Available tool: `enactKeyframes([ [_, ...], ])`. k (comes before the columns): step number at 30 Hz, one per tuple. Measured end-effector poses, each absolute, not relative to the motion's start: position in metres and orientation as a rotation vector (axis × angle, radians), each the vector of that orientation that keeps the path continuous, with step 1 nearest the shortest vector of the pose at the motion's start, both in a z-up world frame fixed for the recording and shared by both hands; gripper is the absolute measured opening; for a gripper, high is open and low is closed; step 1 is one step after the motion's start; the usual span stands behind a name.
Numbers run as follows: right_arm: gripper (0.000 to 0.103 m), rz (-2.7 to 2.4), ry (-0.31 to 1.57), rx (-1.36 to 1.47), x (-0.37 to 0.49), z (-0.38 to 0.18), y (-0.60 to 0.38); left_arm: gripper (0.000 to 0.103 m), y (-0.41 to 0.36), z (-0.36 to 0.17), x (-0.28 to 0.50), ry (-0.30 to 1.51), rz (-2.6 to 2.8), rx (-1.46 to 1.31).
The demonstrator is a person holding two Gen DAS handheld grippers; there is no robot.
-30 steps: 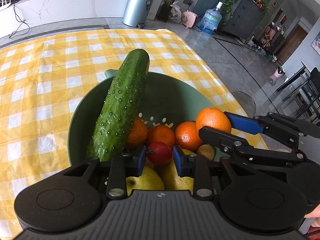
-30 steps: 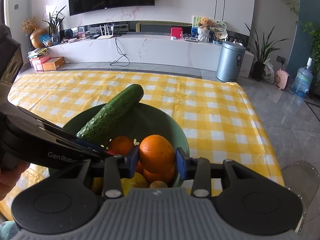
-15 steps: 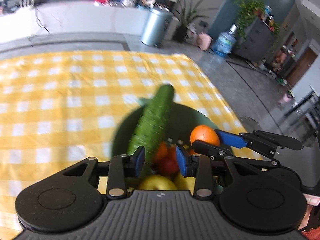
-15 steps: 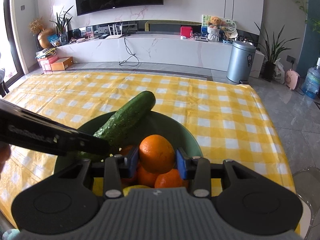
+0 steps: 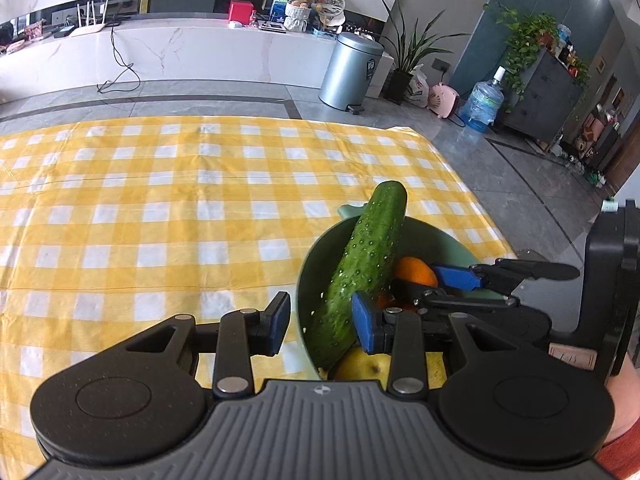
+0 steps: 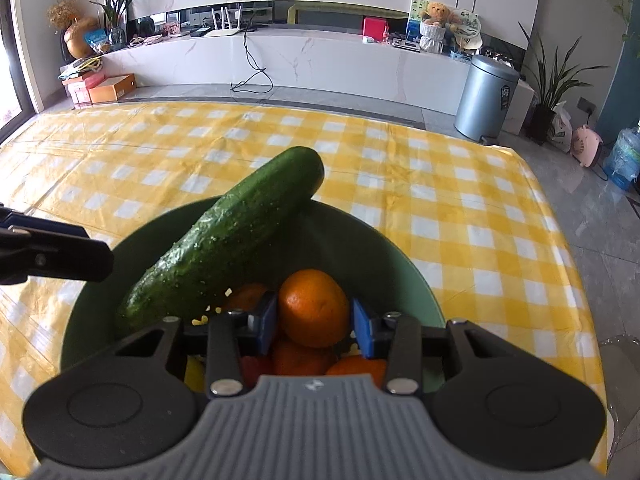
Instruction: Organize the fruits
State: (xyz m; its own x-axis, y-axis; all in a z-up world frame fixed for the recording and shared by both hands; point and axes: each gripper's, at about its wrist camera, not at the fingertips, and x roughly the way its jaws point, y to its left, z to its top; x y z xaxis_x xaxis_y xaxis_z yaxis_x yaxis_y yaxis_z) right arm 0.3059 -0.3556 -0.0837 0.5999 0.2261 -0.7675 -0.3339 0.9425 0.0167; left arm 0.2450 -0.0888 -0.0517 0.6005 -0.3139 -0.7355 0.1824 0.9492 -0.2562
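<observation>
A green bowl (image 6: 404, 276) on the yellow checked cloth holds a long cucumber (image 6: 228, 232) leaning on its rim, several oranges, a red fruit and yellow fruit. My right gripper (image 6: 314, 320) is shut on an orange (image 6: 314, 308) above the bowl. In the left wrist view the bowl (image 5: 306, 280) lies right of centre, with the cucumber (image 5: 360, 272), the orange (image 5: 414, 272) and the right gripper (image 5: 440, 286). My left gripper (image 5: 320, 322) is open and empty at the bowl's left rim, over the cucumber's lower end.
The checked cloth (image 5: 160, 208) stretches left and beyond the bowl. The table's right edge (image 6: 576, 264) drops to a tiled floor. A steel bin (image 6: 486, 96) and a white counter stand beyond the table.
My left gripper has pulled back and to the left, away from the fruit. My right gripper has lifted slightly with the orange held.
</observation>
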Motion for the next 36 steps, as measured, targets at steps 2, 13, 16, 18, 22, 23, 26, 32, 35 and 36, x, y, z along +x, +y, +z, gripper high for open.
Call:
enactKeyframes([
  [2, 0.038, 0.321, 0.871, -0.126, 0.305, -0.082, -0.356, 0.042, -0.089, -0.051, 0.241, 0.877, -0.288, -0.144],
  [13, 0.059, 0.292, 0.814, -0.121, 0.281, -0.044, -0.352, 0.043, -0.09, -0.025, 0.214, 0.81, -0.283, -0.077],
  [16, 0.067, 0.286, 0.78, -0.115, 0.267, -0.025, -0.351, 0.045, -0.089, -0.012, 0.202, 0.771, -0.28, -0.063],
  [18, 0.072, 0.285, 0.753, -0.11, 0.255, -0.012, -0.352, 0.048, -0.087, -0.004, 0.193, 0.74, -0.27, -0.043],
  [22, 0.083, 0.285, 0.701, -0.089, 0.229, 0.014, -0.35, 0.055, -0.085, 0.01, 0.172, 0.67, -0.241, 0.014],
  [23, 0.084, 0.283, 0.691, -0.082, 0.222, 0.02, -0.35, 0.056, -0.084, 0.014, 0.167, 0.654, -0.235, 0.025],
  [26, 0.088, 0.273, 0.67, -0.057, 0.201, 0.033, -0.348, 0.064, -0.081, 0.023, 0.152, 0.604, -0.224, 0.05],
  [32, 0.094, 0.231, 0.639, 0.017, 0.154, 0.047, -0.346, 0.076, -0.076, 0.034, 0.123, 0.515, -0.202, 0.083],
  [35, 0.096, 0.205, 0.624, 0.069, 0.13, 0.046, -0.348, 0.082, -0.07, 0.034, 0.112, 0.505, -0.209, 0.057],
  [36, 0.096, 0.199, 0.616, 0.093, 0.121, 0.046, -0.349, 0.082, -0.068, 0.033, 0.108, 0.5, -0.206, 0.049],
])
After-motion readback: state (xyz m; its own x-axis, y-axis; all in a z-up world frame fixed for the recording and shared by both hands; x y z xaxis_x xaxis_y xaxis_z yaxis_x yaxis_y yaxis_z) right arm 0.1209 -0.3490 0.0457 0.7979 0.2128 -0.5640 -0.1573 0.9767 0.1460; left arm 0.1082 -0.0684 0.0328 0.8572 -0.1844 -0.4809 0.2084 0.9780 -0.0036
